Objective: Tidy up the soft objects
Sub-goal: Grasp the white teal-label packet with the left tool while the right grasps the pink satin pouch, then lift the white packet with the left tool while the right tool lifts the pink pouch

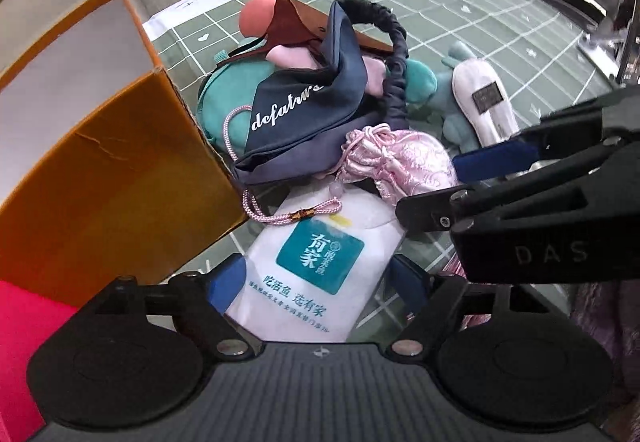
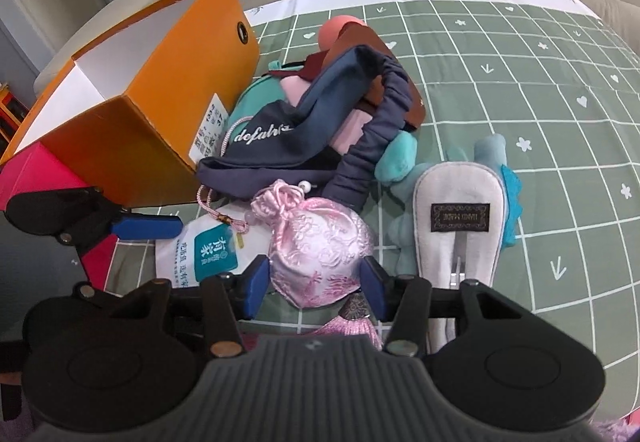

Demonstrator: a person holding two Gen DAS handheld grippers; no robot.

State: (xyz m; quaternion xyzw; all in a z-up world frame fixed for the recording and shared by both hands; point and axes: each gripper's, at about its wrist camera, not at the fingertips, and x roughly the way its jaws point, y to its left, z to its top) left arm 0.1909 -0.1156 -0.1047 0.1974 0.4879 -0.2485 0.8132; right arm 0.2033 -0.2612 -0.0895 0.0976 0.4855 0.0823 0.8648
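Right gripper (image 2: 316, 278) astride pink pouch (image 2: 320, 246)

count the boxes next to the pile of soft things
2. An open orange box stands left of the pile; a pink box sits against its near end. Others may be hidden out of frame.

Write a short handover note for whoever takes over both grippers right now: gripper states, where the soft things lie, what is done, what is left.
Left gripper: open, straddling the white packet, not gripping.
Right gripper: jaws either side of the pink pouch; grip unclear.
Navy bag, teal plush and white case lie piled on the green cloth beside the orange box.
Done: nothing seen in the box.
Left: every soft thing.
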